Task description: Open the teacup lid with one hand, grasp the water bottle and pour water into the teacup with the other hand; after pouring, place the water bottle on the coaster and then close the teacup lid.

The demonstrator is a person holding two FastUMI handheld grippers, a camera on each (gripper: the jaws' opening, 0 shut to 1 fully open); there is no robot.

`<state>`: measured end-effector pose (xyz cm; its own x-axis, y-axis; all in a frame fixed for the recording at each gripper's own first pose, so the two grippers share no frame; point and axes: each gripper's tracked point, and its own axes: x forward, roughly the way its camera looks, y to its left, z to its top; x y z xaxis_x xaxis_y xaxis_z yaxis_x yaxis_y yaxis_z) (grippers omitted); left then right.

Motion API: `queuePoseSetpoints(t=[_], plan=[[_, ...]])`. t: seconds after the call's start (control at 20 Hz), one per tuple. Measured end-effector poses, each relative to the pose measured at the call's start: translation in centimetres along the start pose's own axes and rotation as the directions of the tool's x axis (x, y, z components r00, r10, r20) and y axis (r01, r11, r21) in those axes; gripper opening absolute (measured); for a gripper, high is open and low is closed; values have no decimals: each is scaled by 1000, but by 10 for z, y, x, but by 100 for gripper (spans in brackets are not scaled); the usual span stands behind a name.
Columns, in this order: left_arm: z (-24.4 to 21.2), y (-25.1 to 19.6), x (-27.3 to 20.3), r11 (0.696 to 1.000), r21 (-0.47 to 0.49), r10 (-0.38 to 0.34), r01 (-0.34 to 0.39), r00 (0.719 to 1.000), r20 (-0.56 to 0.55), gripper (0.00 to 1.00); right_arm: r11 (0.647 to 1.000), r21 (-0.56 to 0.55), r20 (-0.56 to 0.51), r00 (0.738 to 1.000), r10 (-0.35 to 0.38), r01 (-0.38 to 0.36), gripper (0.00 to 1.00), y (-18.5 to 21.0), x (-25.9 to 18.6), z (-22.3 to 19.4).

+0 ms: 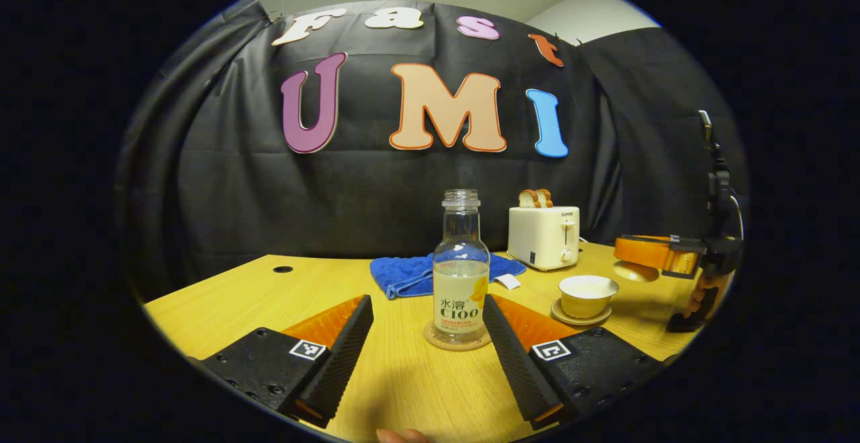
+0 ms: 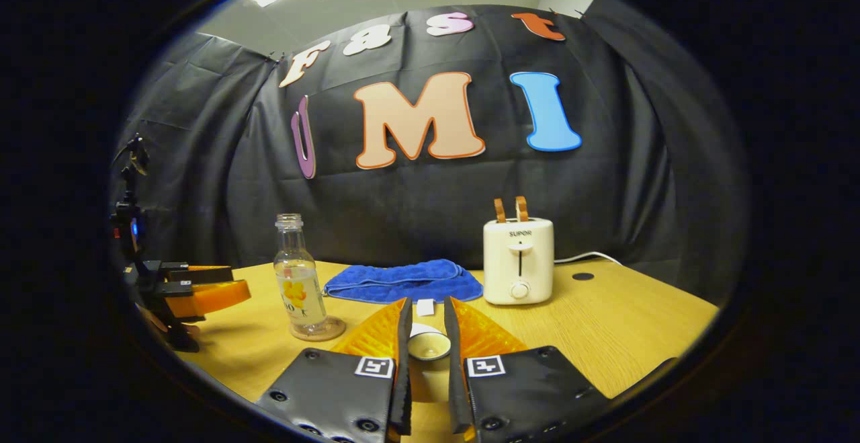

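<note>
Looking along my left gripper, I see its fingers spread wide, clear of the bottle, which stands uncapped and upright on the coaster just ahead. Its label carries dark print and a yellow picture. The teacup sits uncovered on its saucer to the right. My right gripper pinches the lid above the table. The toaster shows a small brand mark.
</note>
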<state>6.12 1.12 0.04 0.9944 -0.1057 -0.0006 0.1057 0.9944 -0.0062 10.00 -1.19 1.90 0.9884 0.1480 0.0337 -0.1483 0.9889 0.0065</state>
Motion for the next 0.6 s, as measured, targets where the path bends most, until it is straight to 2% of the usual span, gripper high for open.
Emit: queuePoseSetpoints(t=[0.3, 0.6], plan=[[0, 6, -35, 1000, 2, 22, -22, 1000, 0, 95, 998, -66, -57, 998, -20, 16, 26, 23, 43, -11], [0, 6, -41, 1000, 4, 21, -21, 1000, -2, 95, 996, -89, -128, 991, -44, 33, 25, 26, 52, -41]])
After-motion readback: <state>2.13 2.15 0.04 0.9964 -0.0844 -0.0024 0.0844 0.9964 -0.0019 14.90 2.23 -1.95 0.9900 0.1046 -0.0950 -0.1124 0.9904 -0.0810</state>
